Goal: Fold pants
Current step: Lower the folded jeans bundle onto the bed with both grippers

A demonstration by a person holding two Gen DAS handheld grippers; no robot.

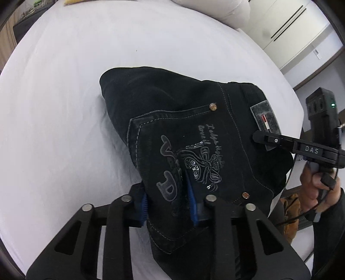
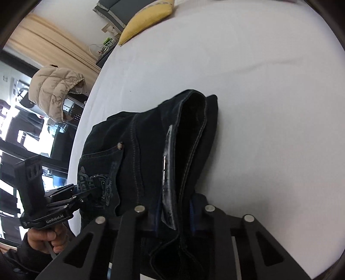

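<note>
Black jeans (image 1: 183,112) lie folded in a thick bundle on the white bed (image 1: 64,86), back pocket with butterfly embroidery facing up. My left gripper (image 1: 169,204) is shut on the pocket side of the bundle, dark cloth pinched between its blue pads. In the right wrist view the same jeans (image 2: 133,140) show their waistband edge and leather patch. My right gripper (image 2: 174,213) is shut on that waistband end. Each gripper also shows in the other view: the right gripper (image 1: 261,137) at the patch, the left gripper (image 2: 90,191) at the pocket.
The bed sheet (image 2: 269,86) stretches beyond the jeans. A white pillow (image 1: 226,10) and a yellow pillow (image 2: 146,19) lie at the far end. A beige puffer jacket (image 2: 54,88) hangs beside the bed's edge. A person's hands (image 1: 317,183) (image 2: 43,239) hold the gripper handles.
</note>
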